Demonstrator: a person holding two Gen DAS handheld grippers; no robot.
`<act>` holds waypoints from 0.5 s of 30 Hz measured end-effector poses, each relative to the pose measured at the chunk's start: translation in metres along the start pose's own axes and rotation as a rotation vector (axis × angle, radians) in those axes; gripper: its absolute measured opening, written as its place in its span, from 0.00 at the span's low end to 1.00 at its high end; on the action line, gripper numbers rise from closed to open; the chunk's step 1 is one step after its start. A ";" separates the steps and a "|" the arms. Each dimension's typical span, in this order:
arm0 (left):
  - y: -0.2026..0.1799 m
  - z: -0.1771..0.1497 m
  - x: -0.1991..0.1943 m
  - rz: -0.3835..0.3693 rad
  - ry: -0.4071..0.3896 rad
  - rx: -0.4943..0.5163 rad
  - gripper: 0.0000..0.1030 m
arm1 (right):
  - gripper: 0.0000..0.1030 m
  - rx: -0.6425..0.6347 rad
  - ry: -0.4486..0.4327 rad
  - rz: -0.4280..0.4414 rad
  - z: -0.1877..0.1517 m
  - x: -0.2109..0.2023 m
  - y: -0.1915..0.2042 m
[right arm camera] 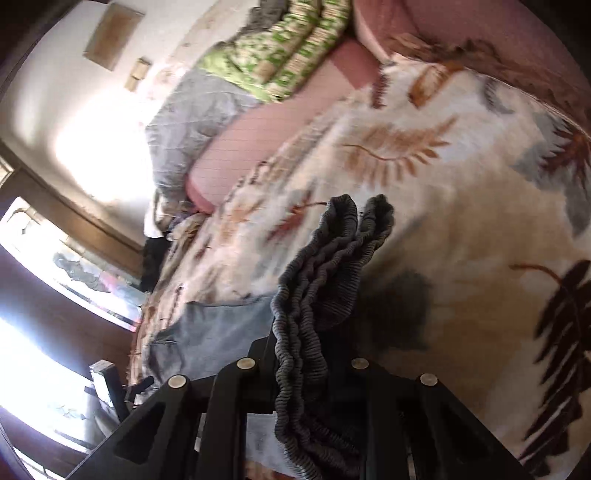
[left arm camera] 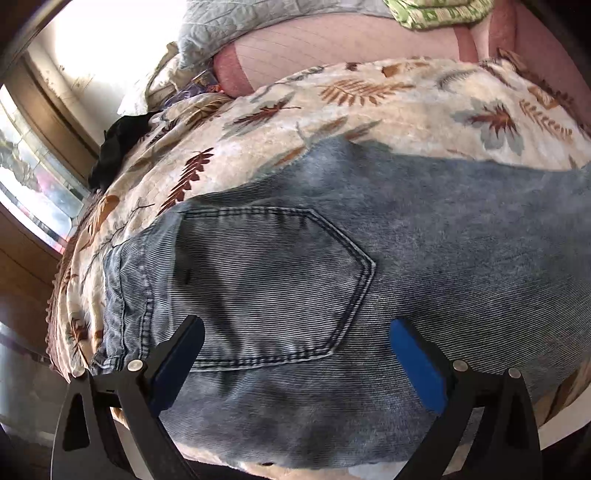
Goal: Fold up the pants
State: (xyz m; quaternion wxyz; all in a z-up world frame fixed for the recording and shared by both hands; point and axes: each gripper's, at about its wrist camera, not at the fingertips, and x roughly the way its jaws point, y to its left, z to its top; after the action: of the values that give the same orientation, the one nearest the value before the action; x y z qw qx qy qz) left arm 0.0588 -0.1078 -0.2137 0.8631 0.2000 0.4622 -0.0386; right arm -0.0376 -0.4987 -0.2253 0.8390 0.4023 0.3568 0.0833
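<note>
looking along the left gripper (left arm camera: 297, 339), its two blue-padded fingers (left arm camera: 415, 363) stand wide apart with nothing between them, hovering just above the seat of the pants (left arm camera: 332, 266), a pair of pale blue denim jeans lying back pocket (left arm camera: 273, 288) up on a leaf-print blanket (left arm camera: 369, 107) that covers the bed; the waistband end lies toward the left edge and one leg runs off to the right. beyond the blanket lie a pink sheet (left arm camera: 332, 48), a grey quilt (left arm camera: 229, 26) and a green patterned pillow (left arm camera: 436, 13). no container shows in this view. in the blurred right wrist view, the right gripper (right arm camera: 314, 332) is closed on a bunched, ribbed grey hem (right arm camera: 332, 266), apparently the cuff end of the pants, raised clear of the blanket, with the rest of the blue denim (right arm camera: 218, 332) lying lower left. no container appears here either. judged from this, the step in hand is the lengthwise fold: the cuff end is being carried toward the waist. the next move calls for laying the cuff level with the waistband while the left gripper pins or steadies the seat so the lower layer does not drag.
</note>
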 end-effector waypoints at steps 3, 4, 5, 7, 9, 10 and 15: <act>0.006 0.000 -0.012 -0.012 -0.014 -0.013 0.98 | 0.18 -0.009 -0.006 0.066 0.000 0.002 0.020; 0.008 0.000 -0.015 -0.012 -0.020 -0.015 0.98 | 0.18 -0.009 -0.005 0.088 -0.001 0.003 0.026; 0.009 0.001 -0.019 -0.014 -0.026 -0.020 0.98 | 0.18 -0.005 -0.001 0.112 -0.002 0.005 0.031; 0.015 0.001 -0.026 -0.025 -0.037 -0.038 0.98 | 0.18 0.006 0.014 0.160 -0.006 0.012 0.042; 0.021 0.001 -0.032 -0.034 -0.045 -0.060 0.98 | 0.18 0.015 0.034 0.215 -0.011 0.022 0.055; 0.023 0.001 -0.035 -0.037 -0.048 -0.069 0.98 | 0.18 0.018 0.040 0.229 -0.014 0.028 0.061; 0.033 -0.003 -0.039 -0.034 -0.051 -0.095 0.98 | 0.28 0.064 0.138 0.249 -0.031 0.078 0.089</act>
State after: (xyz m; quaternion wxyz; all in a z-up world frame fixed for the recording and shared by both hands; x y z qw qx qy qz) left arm 0.0426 -0.0805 -0.1734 0.8822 0.1497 0.4449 -0.0364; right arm 0.0123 -0.3873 -0.2146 0.7823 0.4632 0.3635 0.2031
